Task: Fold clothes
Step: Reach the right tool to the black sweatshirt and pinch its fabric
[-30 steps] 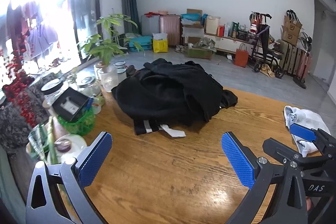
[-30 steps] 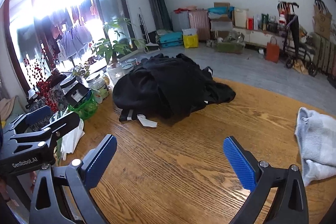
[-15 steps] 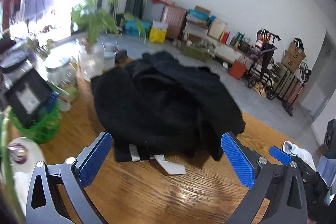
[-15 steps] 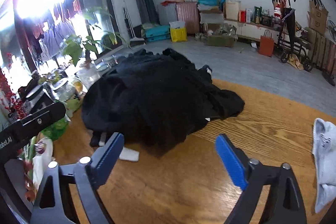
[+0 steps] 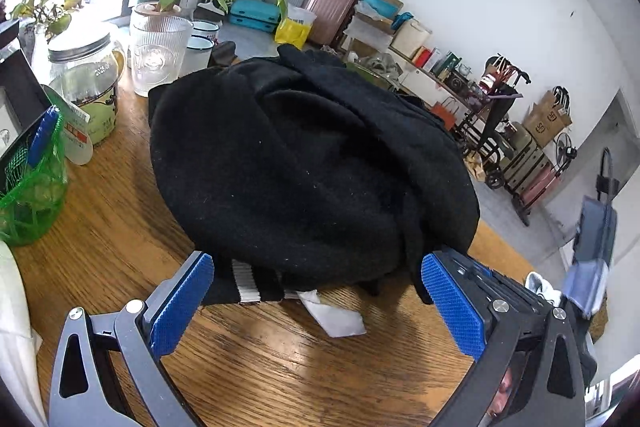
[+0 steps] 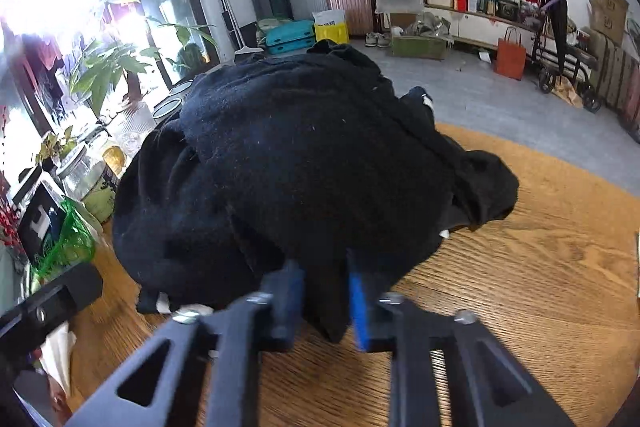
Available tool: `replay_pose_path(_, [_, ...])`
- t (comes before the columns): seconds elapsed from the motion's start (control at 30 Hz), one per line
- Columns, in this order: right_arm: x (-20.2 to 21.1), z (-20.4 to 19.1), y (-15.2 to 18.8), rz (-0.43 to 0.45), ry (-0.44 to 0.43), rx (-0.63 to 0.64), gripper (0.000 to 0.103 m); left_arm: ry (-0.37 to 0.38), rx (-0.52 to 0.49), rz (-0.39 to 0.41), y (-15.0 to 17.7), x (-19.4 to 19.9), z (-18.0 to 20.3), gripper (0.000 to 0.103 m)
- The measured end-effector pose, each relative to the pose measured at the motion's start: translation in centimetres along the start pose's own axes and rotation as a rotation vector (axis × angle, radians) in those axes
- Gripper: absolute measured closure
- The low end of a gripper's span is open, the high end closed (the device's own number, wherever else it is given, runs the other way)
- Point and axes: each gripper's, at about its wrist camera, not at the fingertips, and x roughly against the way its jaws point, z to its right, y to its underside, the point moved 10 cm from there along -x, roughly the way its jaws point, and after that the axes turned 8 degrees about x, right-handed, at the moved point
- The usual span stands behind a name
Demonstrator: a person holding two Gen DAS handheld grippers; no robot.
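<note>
From the left wrist view, the black garment point(image 5: 304, 163) lies in a crumpled heap on the wooden bench point(image 5: 280, 355), with a striped cuff or hem point(image 5: 250, 283) and a white label point(image 5: 338, 317) poking out at its near edge. The left hand-held gripper point(image 5: 316, 307) is wide open, its blue pads point(image 5: 182, 303) standing to either side of that near edge without pressing on the cloth. To the left on the bench stand a ribbed glass point(image 5: 158, 57) with a plant, a lidded jar point(image 5: 86, 79) and a green mesh bag point(image 5: 34, 195), all close beside the heap.

From the right wrist view, the same black heap fills the middle, and the right hand-held gripper point(image 6: 324, 301) is closing on a fold of it: a dark tongue of cloth sits between the two pads at the heap's near edge. The picture is blurred there, but the pads look to be pinching the fabric already.

The step in hand is picking the garment up to open it out; no folding has begun. Next, I judge, the left gripper needs to close on the striped edge, then both must lift and spread the cloth clear of the jar and glass.
</note>
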Motion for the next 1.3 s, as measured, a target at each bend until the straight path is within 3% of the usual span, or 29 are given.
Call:
replay_pose_path(0.13, [1.4, -0.1, 0.9, 0.018, -0.004, 0.045, 0.097, 0.067, 0.080, -0.051, -0.2, -1.2, 0.6, 0.001])
replay_pose_path(0.23, [1.9, -0.4, 1.3, 0.023, -0.018, 0.047, 0.097, 0.061, 0.051, -0.099, -0.5, -2.7, 2.1, 0.003])
replay_pose_path(0.3, [2.1, -0.8, 1.9, 0.019, -0.038, 0.036, 0.097, 0.061, 0.041, -0.084, -1.1, -3.4, 2.9, 0.006])
replay_pose_path(0.37, [2.1, -1.2, 2.7, 0.012, -0.058, 0.044, 0.097, 0.079, 0.046, -0.093, -1.4, -4.1, 3.8, 0.017])
replay_pose_path(0.4, [2.2, -1.6, 3.5, 0.001, -0.071, 0.062, 0.097, 0.088, 0.053, -0.123, -1.2, -4.8, 4.2, 0.028])
replay_pose_path(0.53, [2.8, -1.2, 6.0, -0.022, -0.063, 0.089, 0.098, 0.027, 0.017, -0.145, -0.4, -6.9, 4.3, 0.028])
replay_pose_path(0.67, [4.2, -0.9, 7.9, -0.020, -0.083, 0.070, 0.098, 0.036, -0.003, -0.126, -0.3, -7.3, 4.5, 0.028])
replay_pose_path(0.73, [4.8, -1.4, 8.1, -0.024, -0.093, 0.077, 0.098, 0.022, -0.007, -0.121, -0.2, -7.2, 4.2, 0.035])
replay_pose_path(0.8, [5.3, -1.9, 8.3, -0.024, -0.105, 0.082, 0.098, -0.002, -0.026, -0.109, 0.0, -6.7, 4.0, 0.051])
replay_pose_path(0.87, [5.8, -2.5, 8.6, -0.022, -0.119, 0.082, 0.098, 0.022, -0.021, -0.115, 0.7, -5.8, 3.9, 0.059])
replay_pose_path(1.0, [7.6, -3.5, 9.8, -0.027, -0.158, 0.068, 0.098, 0.074, 0.014, -0.160, 2.9, -3.9, 3.9, 0.057])
replay_pose_path(1.07, [8.6, -3.6, 10.4, -0.029, -0.160, 0.068, 0.098, 0.118, 0.051, -0.195, 4.1, -2.8, 4.0, 0.047])
replay_pose_path(1.13, [9.8, -3.2, 10.9, -0.023, -0.158, 0.059, 0.098, 0.169, 0.092, -0.231, 5.4, -1.8, 4.3, 0.026])
replay_pose_path(1.17, [10.3, -2.9, 11.1, -0.022, -0.157, 0.050, 0.098, 0.198, 0.115, -0.248, 6.0, -1.3, 4.5, 0.026])
replay_pose_path(1.3, [12.3, -2.0, 11.9, -0.023, -0.163, 0.028, 0.098, 0.142, 0.107, -0.226, 7.1, -0.7, 4.5, 0.026])
